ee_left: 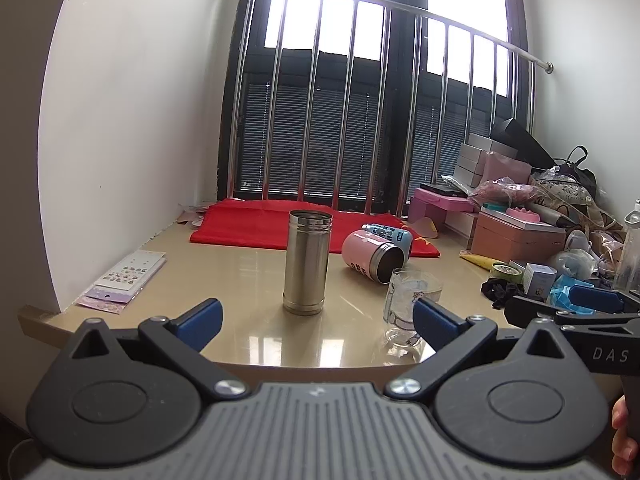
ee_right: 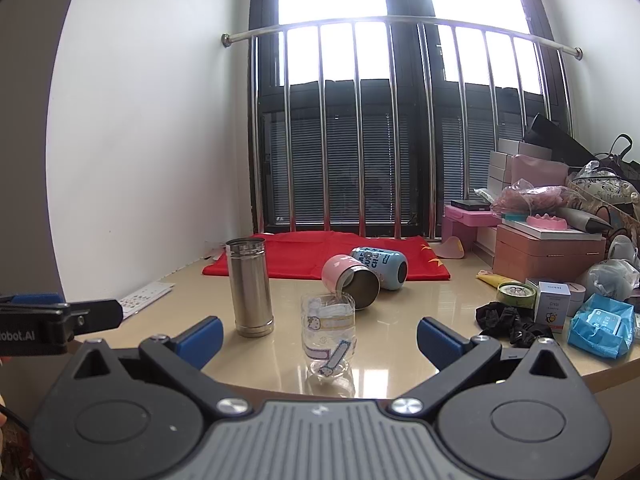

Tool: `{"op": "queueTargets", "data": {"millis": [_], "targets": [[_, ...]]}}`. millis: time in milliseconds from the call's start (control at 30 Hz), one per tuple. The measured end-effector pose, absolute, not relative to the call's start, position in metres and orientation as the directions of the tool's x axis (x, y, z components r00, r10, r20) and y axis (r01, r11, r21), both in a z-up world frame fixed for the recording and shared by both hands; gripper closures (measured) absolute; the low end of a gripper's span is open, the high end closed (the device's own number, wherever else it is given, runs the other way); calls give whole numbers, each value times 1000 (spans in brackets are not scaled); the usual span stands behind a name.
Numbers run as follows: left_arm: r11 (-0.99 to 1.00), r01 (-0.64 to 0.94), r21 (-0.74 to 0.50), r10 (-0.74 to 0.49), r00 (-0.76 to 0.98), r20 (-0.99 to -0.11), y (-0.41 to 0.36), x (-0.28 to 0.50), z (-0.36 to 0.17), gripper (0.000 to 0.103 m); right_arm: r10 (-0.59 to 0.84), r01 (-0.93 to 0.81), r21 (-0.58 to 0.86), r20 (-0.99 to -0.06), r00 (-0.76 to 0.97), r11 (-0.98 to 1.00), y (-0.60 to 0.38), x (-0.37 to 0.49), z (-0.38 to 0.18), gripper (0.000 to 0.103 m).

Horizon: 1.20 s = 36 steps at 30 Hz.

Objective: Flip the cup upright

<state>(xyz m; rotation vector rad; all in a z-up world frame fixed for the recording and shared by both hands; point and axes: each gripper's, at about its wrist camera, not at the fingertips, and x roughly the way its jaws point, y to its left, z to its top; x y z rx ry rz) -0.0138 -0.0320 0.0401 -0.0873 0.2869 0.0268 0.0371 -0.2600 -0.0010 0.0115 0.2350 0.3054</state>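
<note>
A pink cup (ee_left: 370,255) (ee_right: 352,280) lies on its side on the beige table (ee_left: 224,280), its steel mouth facing me. A blue cup (ee_left: 390,236) (ee_right: 380,266) lies on its side just behind it. A steel cup (ee_left: 307,266) (ee_right: 250,286) stands upright to the left. A clear glass with cartoon prints (ee_left: 408,304) (ee_right: 329,340) stands upright near the front edge. My left gripper (ee_left: 316,318) is open and empty, short of the steel cup. My right gripper (ee_right: 319,340) is open and empty, the clear glass just ahead between its fingers.
A red cloth (ee_left: 272,224) lies at the back by the window bars. Sticker sheets (ee_left: 128,276) lie at the left edge. Boxes, bags, a black scrunchie (ee_right: 508,322) and a blue tissue pack (ee_right: 600,330) crowd the right side.
</note>
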Motion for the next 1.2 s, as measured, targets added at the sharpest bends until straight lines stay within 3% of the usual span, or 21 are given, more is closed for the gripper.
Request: {"op": "queueTargets", "data": {"millis": [1200], "targets": [[997, -15, -70, -5, 960, -279, -38, -15, 35, 0, 299, -296, 47, -227, 927, 954, -260, 37, -1, 0]]}}
